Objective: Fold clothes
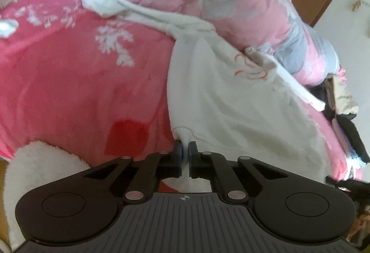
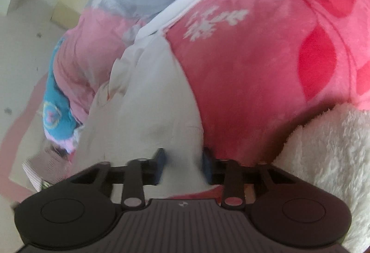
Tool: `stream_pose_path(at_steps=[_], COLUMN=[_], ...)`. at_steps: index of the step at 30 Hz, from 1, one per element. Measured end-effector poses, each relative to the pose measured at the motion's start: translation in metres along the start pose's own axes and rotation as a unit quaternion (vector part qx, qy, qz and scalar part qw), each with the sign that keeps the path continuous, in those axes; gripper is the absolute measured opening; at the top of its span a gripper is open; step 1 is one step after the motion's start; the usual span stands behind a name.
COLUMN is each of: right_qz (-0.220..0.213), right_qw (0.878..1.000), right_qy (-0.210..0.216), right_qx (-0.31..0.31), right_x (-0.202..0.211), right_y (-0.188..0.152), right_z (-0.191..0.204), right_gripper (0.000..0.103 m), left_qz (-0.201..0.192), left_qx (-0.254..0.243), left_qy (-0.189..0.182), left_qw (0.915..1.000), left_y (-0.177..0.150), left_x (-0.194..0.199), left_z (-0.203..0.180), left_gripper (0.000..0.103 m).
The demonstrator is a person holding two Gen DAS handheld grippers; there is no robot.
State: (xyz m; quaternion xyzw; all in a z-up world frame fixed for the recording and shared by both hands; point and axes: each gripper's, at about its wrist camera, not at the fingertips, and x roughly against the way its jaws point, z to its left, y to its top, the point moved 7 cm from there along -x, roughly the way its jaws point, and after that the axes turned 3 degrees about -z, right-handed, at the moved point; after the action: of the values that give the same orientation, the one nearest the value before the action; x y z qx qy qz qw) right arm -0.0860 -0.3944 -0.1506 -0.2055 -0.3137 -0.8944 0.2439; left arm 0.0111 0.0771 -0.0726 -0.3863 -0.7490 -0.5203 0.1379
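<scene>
The left tongs [image 1: 185, 149] grip the ribbed hem of the white sweatshirt [image 1: 233, 100], which lies on the pink bed blanket [image 1: 69, 82]. The right tongs [image 2: 183, 160] stand open around blurred cloth; contact is unclear.

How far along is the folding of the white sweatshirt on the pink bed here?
Early. Done: the white sweatshirt lies spread on the pink blanket, and the left tool is shut on its ribbed hem corner. In hand: the right tool is open, with the sweatshirt's fabric between its fingers, not yet pinched. Left: no fold shows; one sleeve lies stretched out, and its cuff is bunched.
</scene>
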Motion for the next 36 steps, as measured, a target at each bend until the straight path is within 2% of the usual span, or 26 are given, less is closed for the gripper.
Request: stream_pose_path(at_steps=[1, 6, 11, 15, 19, 23, 26, 33, 35, 36], right_qz=[-0.004, -0.048, -0.076, -0.083, -0.078, -0.044, -0.021, 0.017, 0.027, 0.032], right_qw=[1.000, 0.998, 0.993, 0.991, 0.993, 0.998, 0.998, 0.983, 0.975, 0.971], right_qy=[-0.001, 0.041, 0.085, 0.094, 0.068, 0.022, -0.022, -0.135, -0.167, -0.183], right_qx=[0.007, 0.017, 0.039, 0.053, 0.052, 0.045, 0.061, 0.124, 0.142, 0.150], right_x=[0.001, 0.033, 0.075, 0.104, 0.113, 0.094, 0.079, 0.051, 0.044, 0.040], right_y=[-0.002, 0.005, 0.009, 0.005, -0.007, -0.019, -0.027, -0.037, -0.040, -0.041], right_z=[0.002, 0.020, 0.048, 0.061, 0.051, 0.027, 0.014, 0.005, 0.002, 0.001], right_gripper=[0.007, 0.006, 0.006, 0.006, 0.006, 0.006, 0.006, 0.007, 0.010, 0.015], left_qz=[-0.003, -0.011, -0.023, -0.028, -0.010, 0.028, 0.052, 0.109, 0.134, 0.140], left_qx=[-0.003, -0.014, 0.018, 0.030, 0.025, 0.016, -0.014, -0.067, -0.065, -0.064], left_qy=[-0.004, -0.039, -0.068, -0.072, -0.054, -0.033, -0.011, 0.033, 0.042, 0.046], left_qw=[1.0000, 0.9991, 0.9973, 0.9966, 0.9982, 0.9989, 0.9985, 0.9912, 0.9880, 0.9870], left_y=[0.002, 0.002, -0.007, -0.022, -0.044, -0.063, -0.073, -0.093, -0.098, -0.099], left_x=[0.007, 0.046, 0.083, 0.107, 0.099, 0.071, 0.054, 0.011, -0.002, -0.004], left_z=[-0.004, -0.024, -0.023, -0.019, -0.008, 0.004, 0.006, 0.022, 0.029, 0.032], left_gripper=[0.002, 0.002, 0.002, 0.002, 0.002, 0.002, 0.002, 0.004, 0.005, 0.006])
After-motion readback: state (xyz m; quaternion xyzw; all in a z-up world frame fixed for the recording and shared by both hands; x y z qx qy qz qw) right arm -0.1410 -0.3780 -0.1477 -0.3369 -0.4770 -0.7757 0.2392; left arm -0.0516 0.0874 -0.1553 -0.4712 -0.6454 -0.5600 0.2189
